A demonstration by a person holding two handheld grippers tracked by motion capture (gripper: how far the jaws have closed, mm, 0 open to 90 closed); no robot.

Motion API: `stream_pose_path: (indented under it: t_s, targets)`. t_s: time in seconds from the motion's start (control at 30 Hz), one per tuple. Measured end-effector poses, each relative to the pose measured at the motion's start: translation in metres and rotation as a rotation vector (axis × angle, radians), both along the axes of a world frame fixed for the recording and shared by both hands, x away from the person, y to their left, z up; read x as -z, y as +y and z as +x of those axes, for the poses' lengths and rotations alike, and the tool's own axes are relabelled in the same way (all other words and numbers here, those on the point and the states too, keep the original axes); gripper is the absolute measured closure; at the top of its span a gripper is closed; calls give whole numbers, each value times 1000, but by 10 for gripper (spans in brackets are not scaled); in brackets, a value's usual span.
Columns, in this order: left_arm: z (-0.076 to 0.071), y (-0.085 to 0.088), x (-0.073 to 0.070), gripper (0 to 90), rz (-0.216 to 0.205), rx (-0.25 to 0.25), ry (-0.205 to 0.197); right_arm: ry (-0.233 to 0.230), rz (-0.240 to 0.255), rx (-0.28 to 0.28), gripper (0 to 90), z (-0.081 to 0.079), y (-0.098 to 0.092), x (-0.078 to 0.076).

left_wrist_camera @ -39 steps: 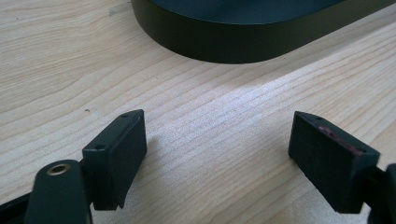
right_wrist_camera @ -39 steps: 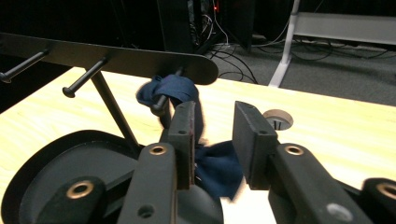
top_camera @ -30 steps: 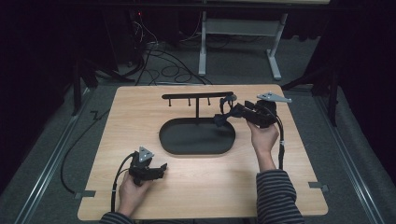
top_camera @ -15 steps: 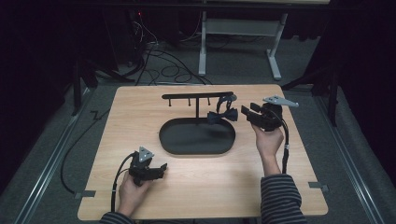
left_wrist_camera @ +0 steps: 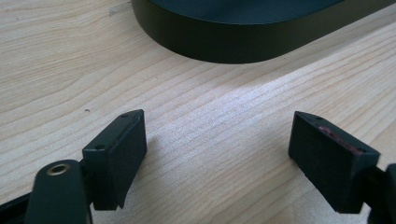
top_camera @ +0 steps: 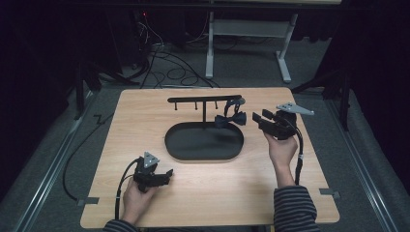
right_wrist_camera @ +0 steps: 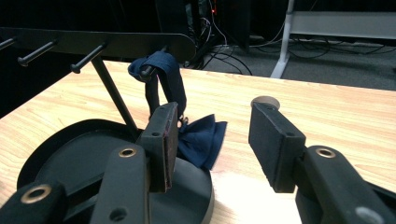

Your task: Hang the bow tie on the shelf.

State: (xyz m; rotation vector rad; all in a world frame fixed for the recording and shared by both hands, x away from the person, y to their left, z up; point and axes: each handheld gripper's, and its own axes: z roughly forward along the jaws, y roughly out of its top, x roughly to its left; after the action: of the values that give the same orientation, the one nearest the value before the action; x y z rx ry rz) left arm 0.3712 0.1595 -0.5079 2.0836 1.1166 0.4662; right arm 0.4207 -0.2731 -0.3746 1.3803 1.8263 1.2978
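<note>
A black peg rack [top_camera: 205, 99] rises from an oval black base [top_camera: 203, 142] at mid-table. A dark blue bow tie [top_camera: 231, 119] hangs by its strap from the rack's rightmost peg, and its bow rests at the base's rim. In the right gripper view the bow tie [right_wrist_camera: 201, 140] lies just beyond the left jaw. My right gripper [top_camera: 260, 117] is held just right of the tie and apart from it. Its jaws have just been opening and nothing is between them. My left gripper [top_camera: 165, 174] rests open on the wood near the front left, short of the base wall [left_wrist_camera: 233, 42].
The rack's other pegs [right_wrist_camera: 46, 49] are bare. The wooden table [top_camera: 145, 121] has a free surface around the base. Cables [top_camera: 159, 58] and a white desk frame [top_camera: 246, 34] lie on the grey floor beyond the far edge.
My right gripper has drawn back to the right, away from the peg, and its jaws have spread. The bow tie stays hanging on the rack. The left hand has not moved.
</note>
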Motion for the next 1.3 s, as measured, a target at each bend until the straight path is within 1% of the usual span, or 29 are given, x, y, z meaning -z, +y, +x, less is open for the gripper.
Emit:
stream_pose_path:
  t_s: [0.13,0.2,0.27,0.4,0.5,0.57,0.63,0.73,0.87,0.97,1.1,1.17,1.23,1.3]
  targets:
    - [0,0,0,198,0,0,0,-5,-9,7,537,-4,-3,1]
    - [0,0,0,198,0,0,0,4,-11,12,544,-5,-4,1]
    - [0,0,0,198,0,0,0,-7,-40,24,549,-8,-4,1]
    - [0,0,0,198,0,0,0,-18,-60,36,539,-13,-2,2]
    - [0,0,0,198,0,0,0,-28,-63,45,526,-17,-2,2]
    - [0,0,0,198,0,0,0,-35,-53,50,508,-19,-2,2]
    - [0,0,0,198,0,0,0,-36,-29,51,495,-20,-3,2]
    - [0,0,0,198,0,0,0,-33,-29,57,487,-22,-5,3]
    - [0,0,0,198,0,0,0,-49,-21,68,478,-27,-7,3]
    - [0,0,0,198,0,0,0,-60,-29,72,473,-30,-8,4]
    - [0,0,0,198,0,0,0,-56,-40,77,470,-33,-9,6]
    - [0,0,0,198,0,0,0,-63,-61,77,470,-35,-7,7]
    - [0,0,0,198,0,0,0,-70,-67,71,468,-37,-6,7]
    - [0,0,0,198,0,0,0,-65,-64,67,468,-38,-6,8]
